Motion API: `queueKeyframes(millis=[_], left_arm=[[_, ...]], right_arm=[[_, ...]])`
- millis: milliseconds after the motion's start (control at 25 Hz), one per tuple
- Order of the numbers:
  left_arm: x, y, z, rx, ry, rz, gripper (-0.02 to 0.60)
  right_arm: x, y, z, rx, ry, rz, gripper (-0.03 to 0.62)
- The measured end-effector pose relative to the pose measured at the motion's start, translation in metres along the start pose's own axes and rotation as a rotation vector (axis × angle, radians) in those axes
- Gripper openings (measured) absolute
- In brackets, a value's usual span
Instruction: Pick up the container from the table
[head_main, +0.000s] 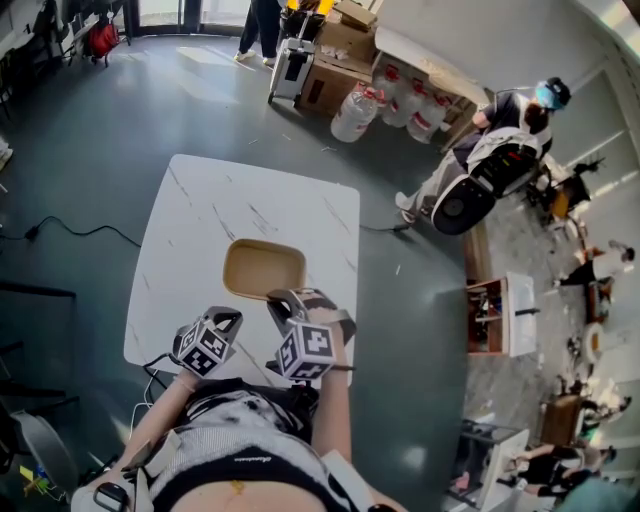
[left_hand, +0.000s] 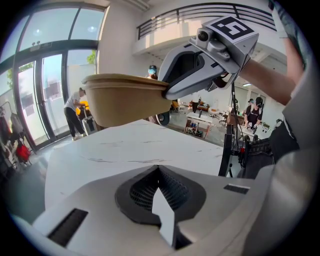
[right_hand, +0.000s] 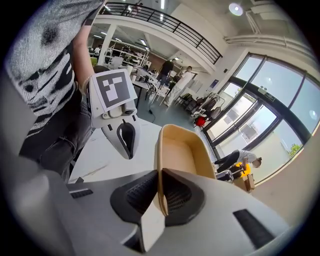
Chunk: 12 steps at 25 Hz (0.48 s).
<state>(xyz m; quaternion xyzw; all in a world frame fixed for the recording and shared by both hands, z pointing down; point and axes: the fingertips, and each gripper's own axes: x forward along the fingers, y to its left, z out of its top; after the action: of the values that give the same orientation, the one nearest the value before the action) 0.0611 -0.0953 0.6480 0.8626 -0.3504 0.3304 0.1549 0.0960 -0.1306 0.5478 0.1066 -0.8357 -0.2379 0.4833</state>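
Right gripper view: right gripper (right_hand: 159, 186) is clamped on the wall of the container (right_hand: 182, 150) at its near short end. Rim sits btwn the two jaws, one pad inside, one outside. Grip is at that one end only, so the tub sticks out cantilevered from the jaws

Left gripper view: container looks raised off the table (left_hand: 130, 150). Its underside sits abt level w/ the far table edge, bare tabletop shows below it, no contact visible. That's a judgement, not certain. Head view from above can't confirm a gap; there the tub just shows over the middle of the tabletop

Left gripper (left_hand: 160, 192): jaws pressed together, nothing btwn them. It's idle just beside the right one and not touching the container

Status:
- Approach + grasp look done
- Lift prob under way or only just off the surface
- Left to do: gain clear height over the table, keep the tub level

Container appears empty and looks like a thin-wall paper/fibre type. The pinch should hold, but the wall could flex or the tub could tilt on a fast swing. A 2nd gripper for support prob isn't needed
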Motion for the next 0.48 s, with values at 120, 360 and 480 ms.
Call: queueKeyframes(millis=[120,360,480], left_arm=[[-0.0006,-0.0007,0.0002,0.004,0.002,-0.003,0.0],[0.0012,-0.0017,0.0007,0.019,0.008,-0.004,0.0],[0.0011,-0.0017,0.0014,0.017,0.011,-0.006,0.0]], right_arm=[[-0.0001,0.0008,-0.0007,0.003,0.003,0.004,0.034],[0.0007,0.0033,-0.0046,0.002,0.009,0.01,0.034],[0.0011,0.0033,-0.0047,-0.004,0.014,0.014,0.034]])
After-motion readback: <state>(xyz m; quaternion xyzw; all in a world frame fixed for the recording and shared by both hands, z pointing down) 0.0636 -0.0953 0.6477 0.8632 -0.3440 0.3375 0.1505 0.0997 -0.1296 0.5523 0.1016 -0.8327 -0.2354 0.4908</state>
